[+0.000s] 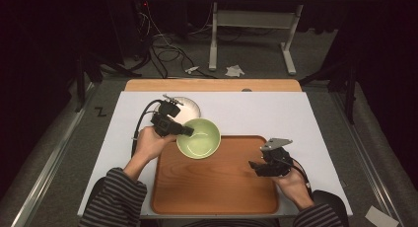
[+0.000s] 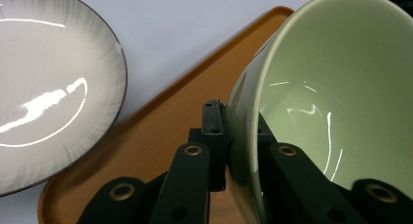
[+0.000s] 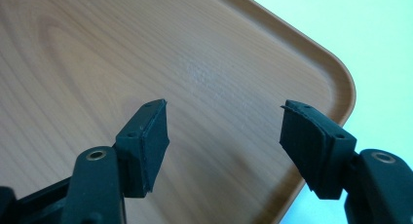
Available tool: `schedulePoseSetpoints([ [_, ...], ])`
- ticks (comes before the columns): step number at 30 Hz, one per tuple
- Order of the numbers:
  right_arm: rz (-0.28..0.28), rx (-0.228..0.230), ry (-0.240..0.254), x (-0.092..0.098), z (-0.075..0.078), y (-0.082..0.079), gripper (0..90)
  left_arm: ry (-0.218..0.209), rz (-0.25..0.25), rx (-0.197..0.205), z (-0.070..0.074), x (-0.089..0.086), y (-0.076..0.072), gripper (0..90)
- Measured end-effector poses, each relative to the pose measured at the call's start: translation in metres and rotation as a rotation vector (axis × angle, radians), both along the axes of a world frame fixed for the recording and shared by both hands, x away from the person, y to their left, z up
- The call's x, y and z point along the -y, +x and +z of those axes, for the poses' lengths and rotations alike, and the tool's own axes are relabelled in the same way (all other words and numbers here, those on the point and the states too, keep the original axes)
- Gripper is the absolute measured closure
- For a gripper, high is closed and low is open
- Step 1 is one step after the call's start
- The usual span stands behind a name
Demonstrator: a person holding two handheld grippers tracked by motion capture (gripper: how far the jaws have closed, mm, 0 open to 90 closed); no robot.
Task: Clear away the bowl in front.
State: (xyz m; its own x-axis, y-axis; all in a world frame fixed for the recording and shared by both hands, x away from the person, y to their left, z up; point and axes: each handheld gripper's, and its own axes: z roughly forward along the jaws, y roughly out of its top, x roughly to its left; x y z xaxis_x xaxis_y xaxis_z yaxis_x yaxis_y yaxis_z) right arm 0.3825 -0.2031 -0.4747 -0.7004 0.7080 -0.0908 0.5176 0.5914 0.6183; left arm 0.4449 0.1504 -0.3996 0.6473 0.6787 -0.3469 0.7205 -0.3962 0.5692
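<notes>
The green bowl, pinched at its rim by the left gripper over the wooden tray's far left corner, could be tipped from that thin hold onto the grey plate beside the tray, while the right gripper is held with jaws apart and empty above the tray's right side.

table lit overhead | surroundings dark | glare on plate | close-ups soft
</notes>
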Motion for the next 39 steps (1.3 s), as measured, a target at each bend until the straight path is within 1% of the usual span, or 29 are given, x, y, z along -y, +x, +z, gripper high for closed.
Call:
schedulePoseSetpoints([
  [10, -0.003, 0.002, 0.003, 0.000, 0.000, 0.000, 35.7, -0.001, -0.024, -0.023, -0.011, 0.004, -0.010, 83.9],
  [14, -0.003, 0.002, 0.003, 0.000, 0.000, 0.000, 35.8, 0.009, -0.034, -0.035, -0.016, 0.008, -0.011, 84.0],
  [20, -0.005, 0.001, 0.002, 0.000, 0.000, 0.000, 35.8, 0.011, -0.055, -0.057, -0.027, 0.017, -0.012, 83.9],
  [27, -0.001, 0.003, 0.001, 0.000, 0.000, 0.000, 35.8, 0.037, -0.072, -0.073, -0.037, 0.027, -0.011, 83.9],
  [33, -0.003, 0.001, -0.002, 0.000, 0.000, 0.000, 35.8, 0.050, -0.078, -0.088, -0.046, 0.033, -0.009, 83.9],
  [39, -0.004, 0.000, 0.001, 0.000, 0.000, -0.001, 35.8, 0.069, -0.093, -0.107, -0.057, 0.043, -0.008, 83.8],
])
